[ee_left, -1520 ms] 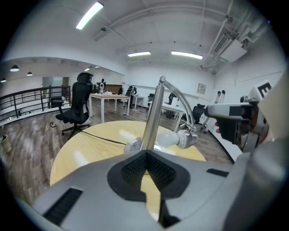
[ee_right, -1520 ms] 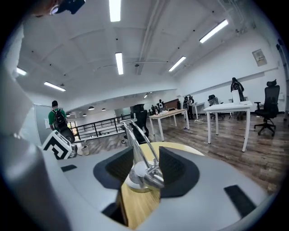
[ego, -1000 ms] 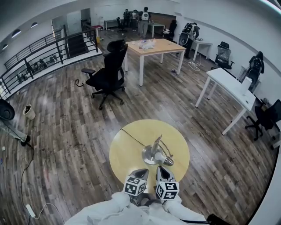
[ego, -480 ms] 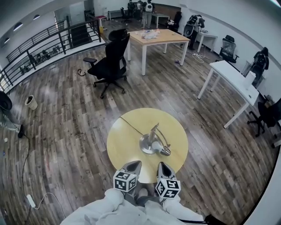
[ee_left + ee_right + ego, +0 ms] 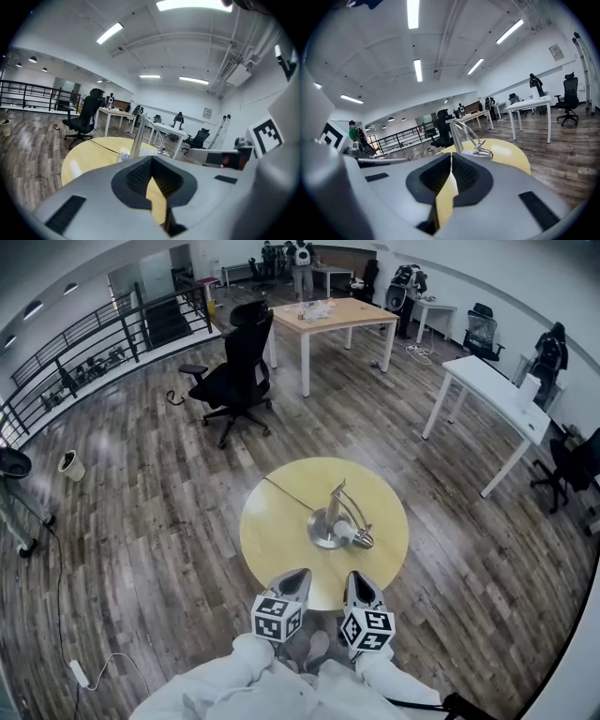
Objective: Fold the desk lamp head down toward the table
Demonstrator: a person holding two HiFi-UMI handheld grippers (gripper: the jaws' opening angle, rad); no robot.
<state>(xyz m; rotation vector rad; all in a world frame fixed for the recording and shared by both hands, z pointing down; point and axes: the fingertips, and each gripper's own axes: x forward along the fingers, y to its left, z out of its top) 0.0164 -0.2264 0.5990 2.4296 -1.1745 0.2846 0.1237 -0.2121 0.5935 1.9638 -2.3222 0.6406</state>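
Yellow table (image 5: 272,540) on plank floor (image 5: 141,484), chair (image 5: 234,381) beyond; lamp (image 5: 336,521) near the table's middle. My left tongs (image 5: 296,576) and right tongs (image 5: 357,577), both clenched and empty, hover at its near edge. Only the head view shows my sleeves (image 5: 234,681).

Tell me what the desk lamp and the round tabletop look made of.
Desk lamp: likely metal, silvery brushed or polished finish; base and arm catch bright highlights.
Tabletop: pale yellow wood or laminate, can't tell which; smooth, satin, with soft glare.

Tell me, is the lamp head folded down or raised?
Folded down. The lamp head hangs low beside the base, near the table. Whether it touches the table I cannot tell.
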